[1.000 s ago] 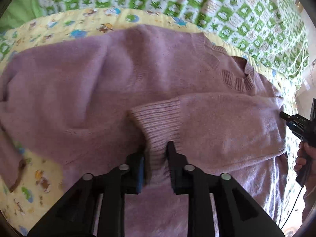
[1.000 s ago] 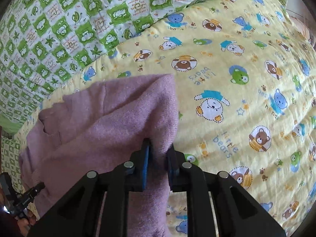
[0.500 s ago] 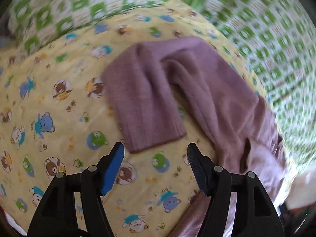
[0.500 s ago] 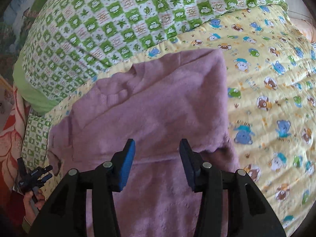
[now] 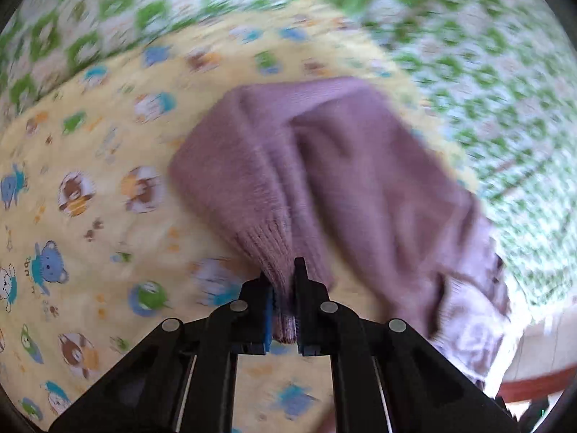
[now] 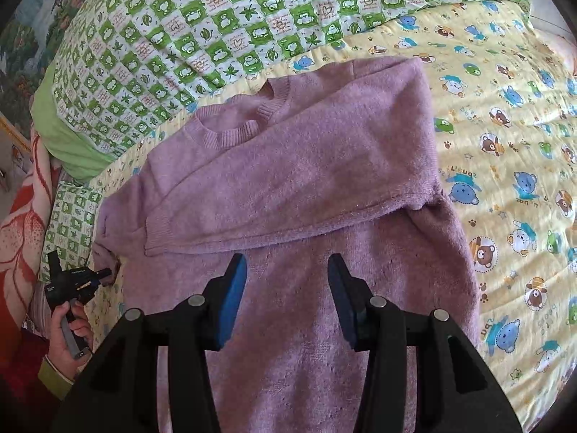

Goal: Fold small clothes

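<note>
A small mauve knitted sweater [image 6: 299, 180] lies on a yellow bear-print quilt [image 6: 512, 144], with one sleeve folded across its chest. My right gripper [image 6: 287, 285] is open and empty, hovering above the sweater's lower body. My left gripper [image 5: 282, 281] is shut on the ribbed cuff [image 5: 270, 249] of the other sleeve, which is lifted off the quilt [image 5: 90, 216]; that view is motion-blurred. In the right wrist view the left gripper [image 6: 99, 274] shows at the far left, held in a hand, touching the sweater's left edge.
A green-and-white checkered blanket [image 6: 223, 25] lies behind the sweater. A red floral cloth [image 6: 18, 223] is at the left edge. The quilt stretches to the right of the sweater.
My left gripper, open half a second ago above the second sleeve's cuff, has shut on it. My right gripper, which released the folded sleeve, has pulled back further and stays open.
</note>
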A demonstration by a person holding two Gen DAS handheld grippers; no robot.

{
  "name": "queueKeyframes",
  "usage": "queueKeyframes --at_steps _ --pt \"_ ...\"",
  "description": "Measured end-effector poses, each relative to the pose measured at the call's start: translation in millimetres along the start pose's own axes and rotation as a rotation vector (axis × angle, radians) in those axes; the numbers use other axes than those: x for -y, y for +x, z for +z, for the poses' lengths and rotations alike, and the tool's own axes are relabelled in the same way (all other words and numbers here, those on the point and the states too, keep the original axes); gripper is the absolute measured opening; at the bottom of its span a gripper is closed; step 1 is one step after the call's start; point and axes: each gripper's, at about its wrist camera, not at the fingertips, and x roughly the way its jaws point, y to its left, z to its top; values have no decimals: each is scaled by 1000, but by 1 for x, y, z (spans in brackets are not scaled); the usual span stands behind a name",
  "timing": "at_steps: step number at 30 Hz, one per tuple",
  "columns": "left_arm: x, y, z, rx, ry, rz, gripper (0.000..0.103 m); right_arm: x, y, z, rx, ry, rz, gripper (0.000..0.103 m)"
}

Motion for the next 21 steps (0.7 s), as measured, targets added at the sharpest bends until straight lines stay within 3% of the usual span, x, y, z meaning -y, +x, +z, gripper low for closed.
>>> queueKeyframes --at_steps 5,11,16,21 --pt "89 -38 -25 44 170 -187 7 6 3 -3 -8 23 9 48" --pt "219 -43 -66 -15 354 -448 7 10 1 -3 9 37 15 48" --pt "302 2 -102 -97 446 -514 7 22 -5 -2 22 63 0 48" --pt "344 76 -136 -191 533 -447 7 39 -8 -2 18 100 -20 48"
